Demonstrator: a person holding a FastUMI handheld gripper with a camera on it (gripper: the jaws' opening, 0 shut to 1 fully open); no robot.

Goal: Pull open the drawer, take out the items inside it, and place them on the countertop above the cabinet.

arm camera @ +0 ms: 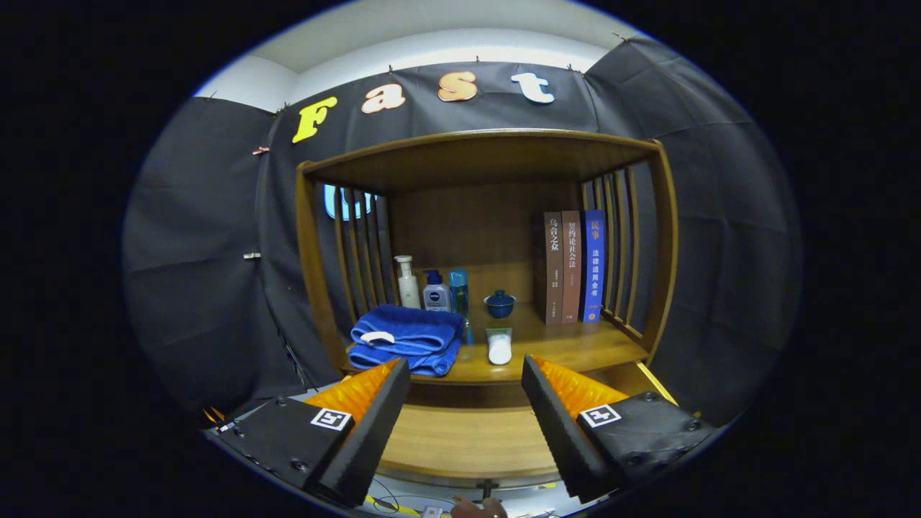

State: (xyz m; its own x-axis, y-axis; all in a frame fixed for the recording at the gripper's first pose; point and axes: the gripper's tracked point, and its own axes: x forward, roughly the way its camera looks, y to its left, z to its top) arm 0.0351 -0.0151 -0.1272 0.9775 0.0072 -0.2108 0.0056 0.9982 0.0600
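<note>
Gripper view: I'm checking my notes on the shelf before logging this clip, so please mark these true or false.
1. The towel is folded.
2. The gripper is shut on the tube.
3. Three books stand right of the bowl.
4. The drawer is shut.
1. True: the towel lies folded.
2. False: the gripper is open, holding nothing; the tube lies beyond it.
3. True: books, bowl.
4. False: the drawer is pulled out.
</note>
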